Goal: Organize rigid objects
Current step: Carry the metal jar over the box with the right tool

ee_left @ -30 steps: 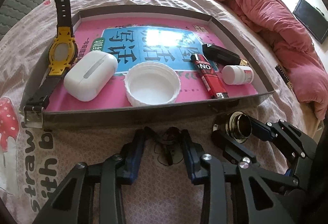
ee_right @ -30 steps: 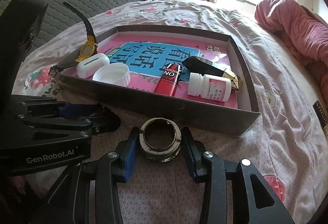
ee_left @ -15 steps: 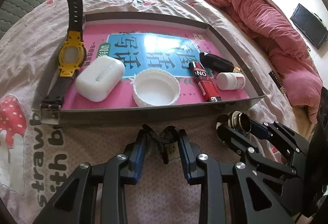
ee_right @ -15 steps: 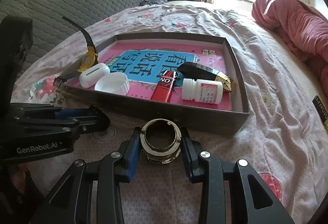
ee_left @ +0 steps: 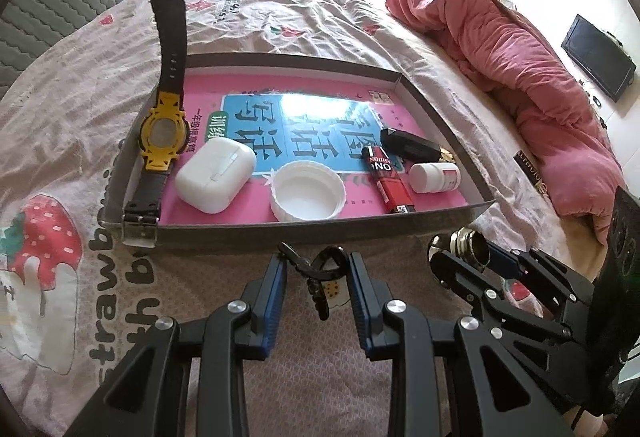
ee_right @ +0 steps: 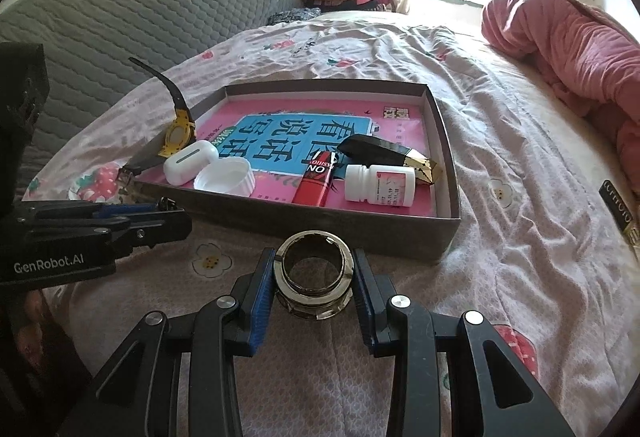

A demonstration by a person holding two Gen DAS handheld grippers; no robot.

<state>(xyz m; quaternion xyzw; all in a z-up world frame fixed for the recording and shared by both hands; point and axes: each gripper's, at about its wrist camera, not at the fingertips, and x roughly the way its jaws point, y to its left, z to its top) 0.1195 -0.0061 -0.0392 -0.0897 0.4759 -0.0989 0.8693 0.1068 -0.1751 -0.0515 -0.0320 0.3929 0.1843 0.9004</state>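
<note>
Both tongs grip cargo: right tongs (ee_right: 314, 277) clamp a metal ring fitting (ee_right: 314, 273), left tongs (ee_left: 316, 273) pinch a black clip (ee_left: 318, 277), presumably bound for the tray (ee_left: 320, 233) on the bed at twelve o'clock. Only the left view shows the clip's shape; only the right shows the ring is hollow.

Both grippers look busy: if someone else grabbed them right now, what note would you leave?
Left gripper: shut on a small black clip, lifted off the bedsheet.
Right gripper: shut on a dark round metal ring fitting, just before the tray's near wall.
Already in the shallow grey cardboard tray: yellow-and-black wristwatch draped over its left wall, white earbud case, white plastic jar lid, red lighter, black-and-gold case, small white pill bottle.
Left: set clip and fitting into the tray.
</note>
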